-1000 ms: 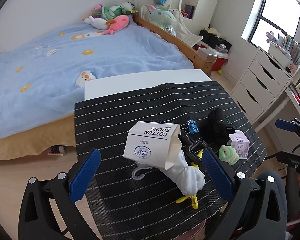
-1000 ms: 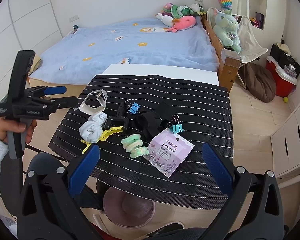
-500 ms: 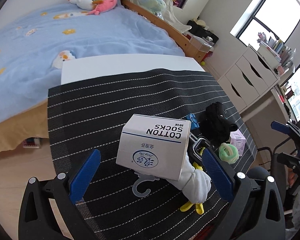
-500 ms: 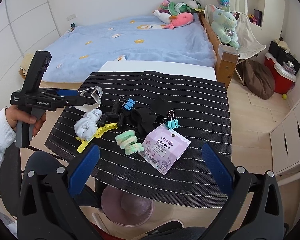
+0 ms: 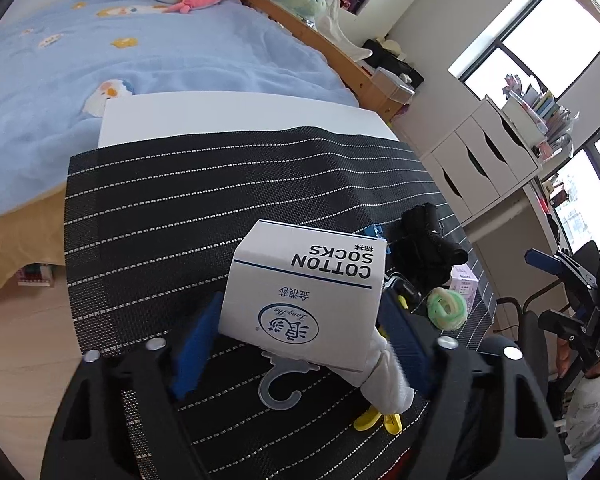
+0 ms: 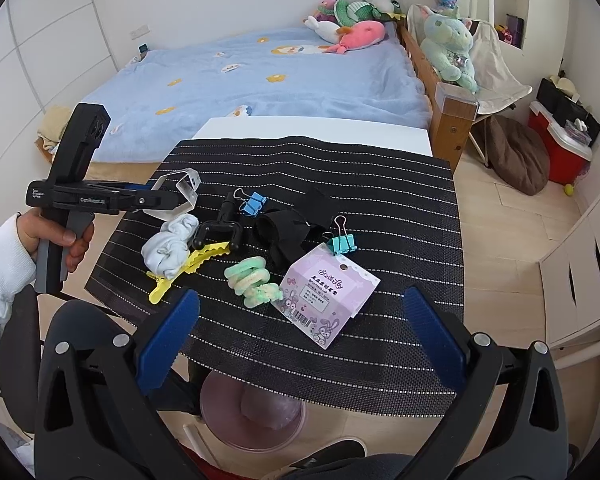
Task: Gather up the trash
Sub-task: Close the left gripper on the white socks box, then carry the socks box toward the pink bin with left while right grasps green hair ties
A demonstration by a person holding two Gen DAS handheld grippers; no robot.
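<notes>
Gripping from both sides, the left tool (image 5: 300, 324) pinches the white sock box (image 5: 306, 294), held just above the striped mat (image 5: 220, 184) on the counter (image 5: 228, 114), over the white sock (image 5: 386, 380).

Right wrist view: right tool (image 6: 296, 328) spread wide, near the mat's front edge; purple card (image 6: 328, 294) lies just beyond it, beside the green hair ties (image 6: 252, 280).

White table (image 6: 308, 130) — striped black mat (image 6: 380, 208) on top

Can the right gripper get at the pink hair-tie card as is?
Probably yes. The right gripper has its jaws wide open, and the pink card lies flat just ahead of them. Only the green hair ties touch its left edge.
</notes>
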